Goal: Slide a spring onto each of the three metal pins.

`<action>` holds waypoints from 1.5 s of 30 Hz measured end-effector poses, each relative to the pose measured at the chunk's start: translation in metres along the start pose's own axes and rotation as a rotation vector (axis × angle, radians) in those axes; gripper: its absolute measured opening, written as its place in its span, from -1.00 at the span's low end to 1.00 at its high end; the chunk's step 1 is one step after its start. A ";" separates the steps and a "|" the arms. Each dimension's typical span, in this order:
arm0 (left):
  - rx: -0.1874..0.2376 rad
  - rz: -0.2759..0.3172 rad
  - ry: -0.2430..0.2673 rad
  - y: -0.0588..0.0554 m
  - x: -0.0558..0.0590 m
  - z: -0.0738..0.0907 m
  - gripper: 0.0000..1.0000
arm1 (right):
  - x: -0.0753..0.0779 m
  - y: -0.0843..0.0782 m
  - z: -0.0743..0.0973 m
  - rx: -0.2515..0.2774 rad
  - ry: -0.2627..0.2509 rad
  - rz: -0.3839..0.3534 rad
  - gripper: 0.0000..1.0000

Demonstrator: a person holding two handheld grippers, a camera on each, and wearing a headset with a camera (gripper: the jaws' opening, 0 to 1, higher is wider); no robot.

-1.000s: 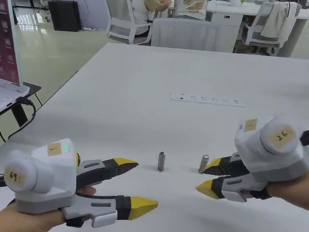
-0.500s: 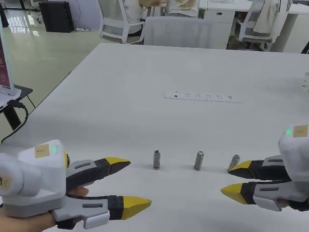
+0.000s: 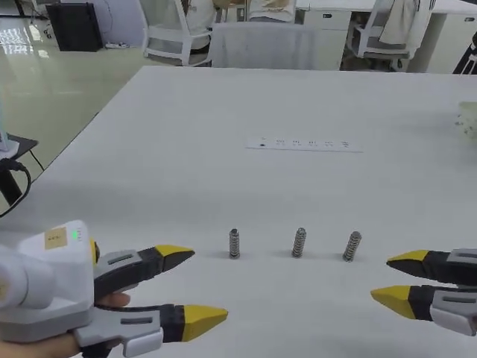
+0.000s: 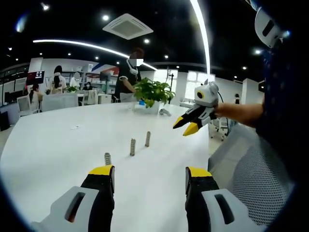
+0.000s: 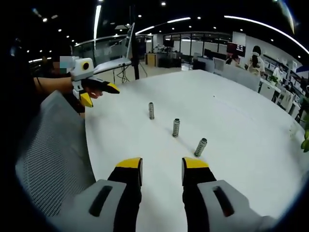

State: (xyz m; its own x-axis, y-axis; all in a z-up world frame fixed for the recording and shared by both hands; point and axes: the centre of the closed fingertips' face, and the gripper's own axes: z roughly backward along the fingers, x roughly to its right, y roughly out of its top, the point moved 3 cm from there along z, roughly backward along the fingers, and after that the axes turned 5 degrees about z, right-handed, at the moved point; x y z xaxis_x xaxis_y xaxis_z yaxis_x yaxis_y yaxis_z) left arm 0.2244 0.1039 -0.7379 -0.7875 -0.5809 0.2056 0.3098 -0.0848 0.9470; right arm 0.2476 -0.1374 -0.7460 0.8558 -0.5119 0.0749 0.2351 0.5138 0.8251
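Observation:
Three small metal pins stand in a row on the white table, each with a spring around it: the left pin point(image 3: 234, 243), the middle pin point(image 3: 299, 242) and the right pin point(image 3: 352, 246). The same row appears in the left gripper view point(image 4: 132, 147) and the right gripper view point(image 5: 176, 127). My left gripper point(image 3: 191, 289) is open near the table's front left, with nothing between its yellow-tipped fingers. My right gripper point(image 3: 395, 277) is open at the front right, a little right of the right pin, also holding nothing.
A white power strip point(image 3: 304, 144) lies flat further back on the table point(image 3: 223, 134). A grey mesh chair back point(image 4: 256, 174) sits by the table's near edge. Chairs and desks point(image 3: 179, 30) stand beyond the far edge. A potted plant point(image 4: 152, 92) sits at one end.
My right gripper has drawn back to the right, away from the pins, uncovering the third pin with its spring. The head camera has shifted. My left gripper stays about where it was.

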 end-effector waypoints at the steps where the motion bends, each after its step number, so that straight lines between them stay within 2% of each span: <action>1: 0.000 0.001 0.000 0.000 0.000 0.000 0.09 | 0.001 -0.001 0.001 0.006 -0.003 -0.004 -0.36; 7: -0.007 0.007 0.003 -0.003 0.001 0.000 0.13 | 0.004 -0.002 0.011 0.059 -0.006 -0.017 -0.17; 14: -0.005 0.013 0.008 -0.004 0.001 0.001 0.16 | 0.006 -0.010 0.015 0.055 -0.019 -0.017 -0.03; 18: -0.005 0.016 0.011 -0.005 0.001 0.001 0.17 | 0.007 -0.011 0.019 0.080 -0.026 -0.020 0.12; 26: -0.009 0.020 0.014 -0.006 0.000 0.000 0.20 | 0.004 -0.014 0.019 0.095 -0.022 -0.038 0.34; 34: -0.014 0.024 0.020 -0.008 0.000 0.001 0.28 | 0.003 -0.016 0.016 0.077 -0.019 -0.040 0.36; 45: -0.019 0.033 0.024 -0.009 -0.001 0.001 0.38 | 0.008 -0.014 0.019 0.073 -0.039 -0.031 0.36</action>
State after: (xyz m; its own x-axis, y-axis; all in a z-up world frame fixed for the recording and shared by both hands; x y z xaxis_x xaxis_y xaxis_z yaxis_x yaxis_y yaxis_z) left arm 0.2220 0.1059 -0.7469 -0.7639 -0.6030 0.2300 0.3455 -0.0811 0.9349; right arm 0.2424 -0.1615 -0.7467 0.8298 -0.5538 0.0688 0.2260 0.4462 0.8659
